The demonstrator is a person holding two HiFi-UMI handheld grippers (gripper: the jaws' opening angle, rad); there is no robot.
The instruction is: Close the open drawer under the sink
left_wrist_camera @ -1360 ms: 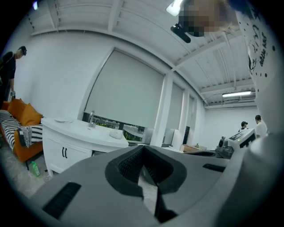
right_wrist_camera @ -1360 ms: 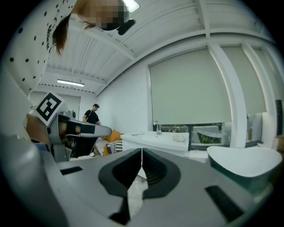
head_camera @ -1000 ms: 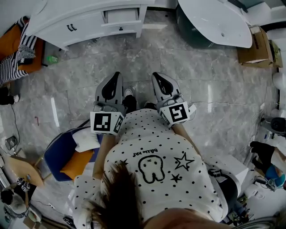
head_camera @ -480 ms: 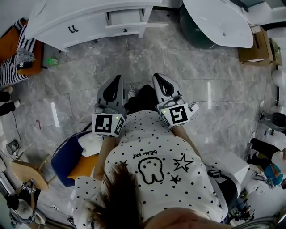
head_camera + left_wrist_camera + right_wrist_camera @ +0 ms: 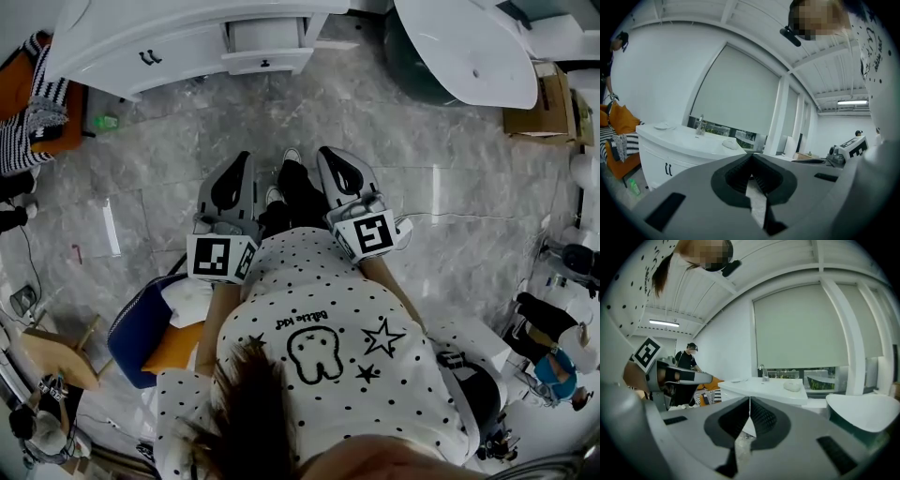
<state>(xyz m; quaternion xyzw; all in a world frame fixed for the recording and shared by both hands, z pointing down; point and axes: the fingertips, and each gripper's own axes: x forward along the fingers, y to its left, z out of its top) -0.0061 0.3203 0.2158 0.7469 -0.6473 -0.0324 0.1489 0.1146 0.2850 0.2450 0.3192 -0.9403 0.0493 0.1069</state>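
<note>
Drawer [image 5: 265, 62] juts open from the vanity [image 5: 178, 52], straight ahead & well apart from us. We hold left gripper [image 5: 244, 161] and right gripper [image 5: 330, 157] both closed, nothing in either; left lines up nearer w/ the drawer front.

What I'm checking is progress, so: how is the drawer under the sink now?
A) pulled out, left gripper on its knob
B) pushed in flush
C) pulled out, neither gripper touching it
C: the drawer sticks out from the cabinet, while the left gripper and right gripper are well short of it.
</note>
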